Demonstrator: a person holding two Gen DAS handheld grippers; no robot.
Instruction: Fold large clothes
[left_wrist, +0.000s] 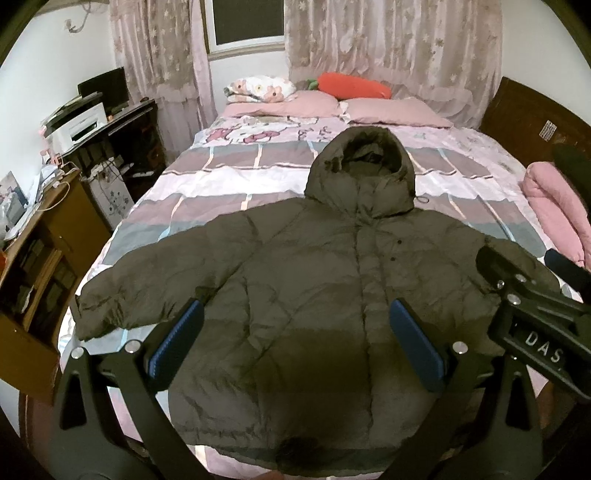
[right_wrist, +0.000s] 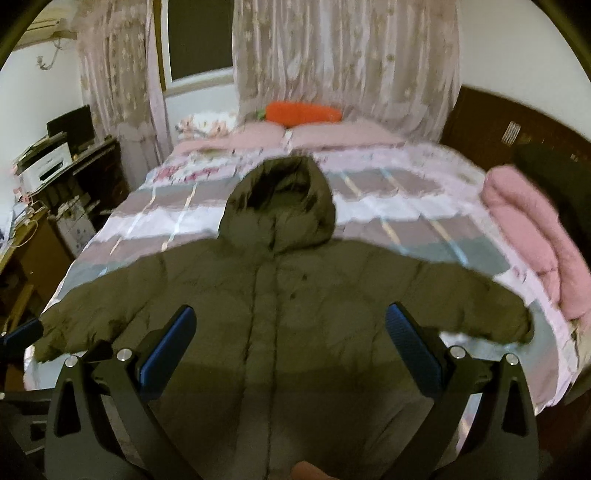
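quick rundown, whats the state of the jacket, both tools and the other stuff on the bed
jacket: flat on the bed, front up, closed, sleeves spread, unfolded
hood: up, lying open toward the pillows
left tool: open, holding nothing
right tool: open, holding nothing
pink quilt: bundled at the bed's right edge
curtains: drawn, parted at the window

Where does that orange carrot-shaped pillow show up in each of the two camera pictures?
Left wrist view: the carrot pillow lies at top centre, just right of the middle, behind the pink pillows.
Right wrist view: the carrot pillow lies at top centre, almost on the middle line, somewhat blurred.
Shared landmark: the hood of the olive jacket, directly below the pillow in both.
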